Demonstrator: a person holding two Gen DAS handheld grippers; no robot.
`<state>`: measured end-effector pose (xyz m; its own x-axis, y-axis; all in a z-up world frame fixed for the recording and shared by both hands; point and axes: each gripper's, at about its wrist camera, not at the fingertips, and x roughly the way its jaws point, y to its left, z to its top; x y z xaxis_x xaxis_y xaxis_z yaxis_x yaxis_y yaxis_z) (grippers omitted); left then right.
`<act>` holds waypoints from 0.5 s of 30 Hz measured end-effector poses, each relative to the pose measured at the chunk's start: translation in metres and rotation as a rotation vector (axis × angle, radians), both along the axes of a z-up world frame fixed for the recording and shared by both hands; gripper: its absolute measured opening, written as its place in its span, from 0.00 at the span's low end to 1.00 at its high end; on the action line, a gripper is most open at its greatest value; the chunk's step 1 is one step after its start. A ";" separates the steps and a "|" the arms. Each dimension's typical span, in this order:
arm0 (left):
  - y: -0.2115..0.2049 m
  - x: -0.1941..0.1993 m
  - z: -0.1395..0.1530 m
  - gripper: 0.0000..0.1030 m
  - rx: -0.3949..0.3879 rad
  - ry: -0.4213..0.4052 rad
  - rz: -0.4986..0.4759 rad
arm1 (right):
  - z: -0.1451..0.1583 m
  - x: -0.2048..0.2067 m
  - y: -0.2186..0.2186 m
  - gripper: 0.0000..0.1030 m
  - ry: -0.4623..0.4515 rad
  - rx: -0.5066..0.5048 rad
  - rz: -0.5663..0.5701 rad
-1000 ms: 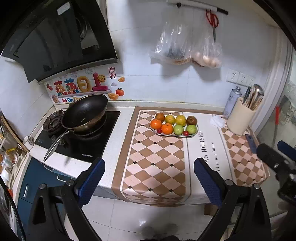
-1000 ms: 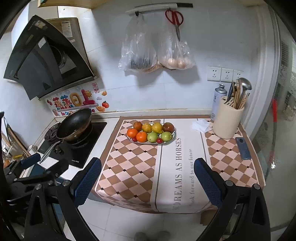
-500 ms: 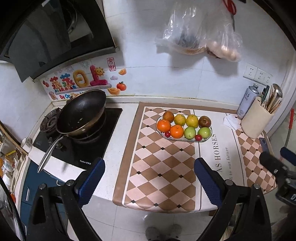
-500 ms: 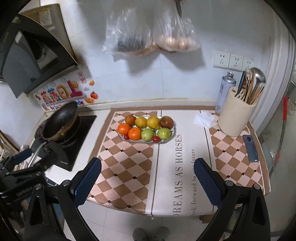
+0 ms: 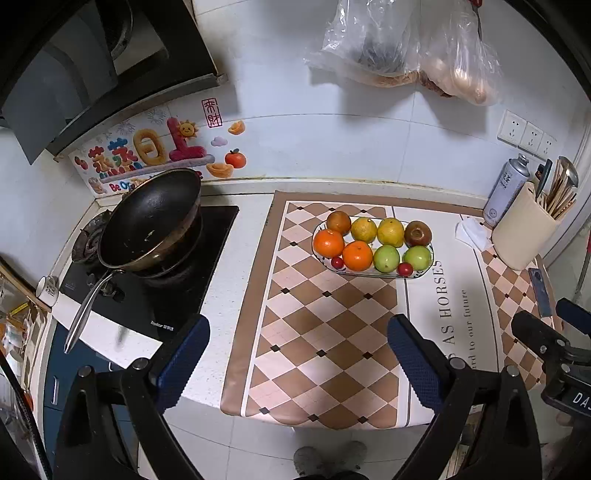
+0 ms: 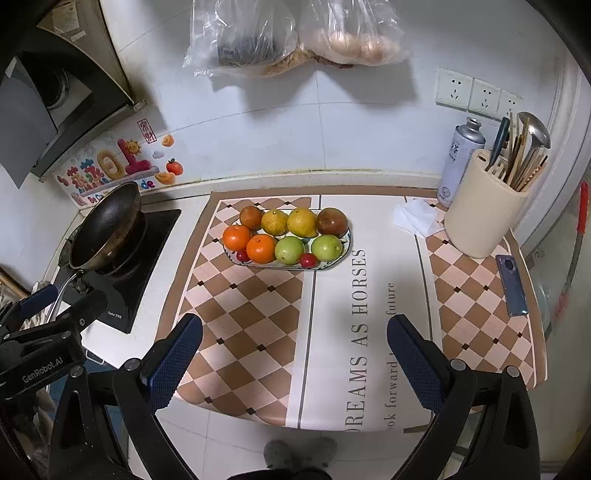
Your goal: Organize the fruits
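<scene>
An oval plate (image 5: 424, 274) (image 6: 341, 254) sits at the back of the checked mat, packed with fruit: two oranges (image 5: 357, 255) (image 6: 261, 248), two green apples (image 5: 386, 258) (image 6: 289, 250), two yellow citrus (image 5: 390, 232) (image 6: 302, 222), brown fruits and small red ones. My left gripper (image 5: 297, 350) hangs open over the counter's front edge, well short of the plate. My right gripper (image 6: 293, 350) is open too, at the front edge, nothing between its fingers. Each gripper shows at the side of the other's view.
A black wok (image 5: 151, 218) (image 6: 107, 225) rests on the stove at left. A cream utensil holder (image 6: 484, 214), spray can (image 6: 460, 158), crumpled tissue (image 6: 415, 218) and phone (image 6: 511, 284) stand at right. Plastic bags (image 6: 295, 33) hang on the tiled wall.
Both grippers have moved forward and lower toward the counter; the plate of fruit looms larger in both views. Both stay open.
</scene>
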<state>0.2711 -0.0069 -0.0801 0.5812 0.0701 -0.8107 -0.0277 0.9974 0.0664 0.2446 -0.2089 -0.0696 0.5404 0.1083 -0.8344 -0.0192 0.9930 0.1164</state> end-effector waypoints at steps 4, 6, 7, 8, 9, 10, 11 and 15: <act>0.000 0.003 -0.001 1.00 -0.004 0.007 0.000 | 0.000 0.003 0.000 0.99 -0.004 -0.012 -0.001; 0.000 0.004 -0.002 1.00 -0.005 0.002 0.000 | 0.000 0.005 0.000 0.99 -0.004 -0.013 0.000; 0.000 0.004 -0.002 1.00 -0.004 0.000 -0.001 | 0.000 0.006 0.000 0.99 -0.004 -0.016 0.000; 0.000 0.005 -0.002 1.00 -0.005 0.000 -0.002 | 0.001 0.005 -0.001 0.99 -0.005 -0.015 -0.002; 0.000 0.005 -0.001 1.00 -0.004 -0.002 -0.002 | 0.001 0.006 -0.001 0.99 -0.005 -0.015 -0.002; 0.000 0.006 -0.002 1.00 -0.002 -0.003 -0.003 | 0.001 0.006 -0.001 0.99 -0.006 -0.015 -0.002; -0.001 0.006 -0.002 1.00 -0.001 -0.002 -0.003 | 0.001 0.006 -0.001 0.99 -0.007 -0.016 -0.001; -0.002 0.006 -0.001 1.00 -0.003 -0.003 -0.005 | 0.002 0.008 -0.001 0.99 -0.010 -0.019 0.005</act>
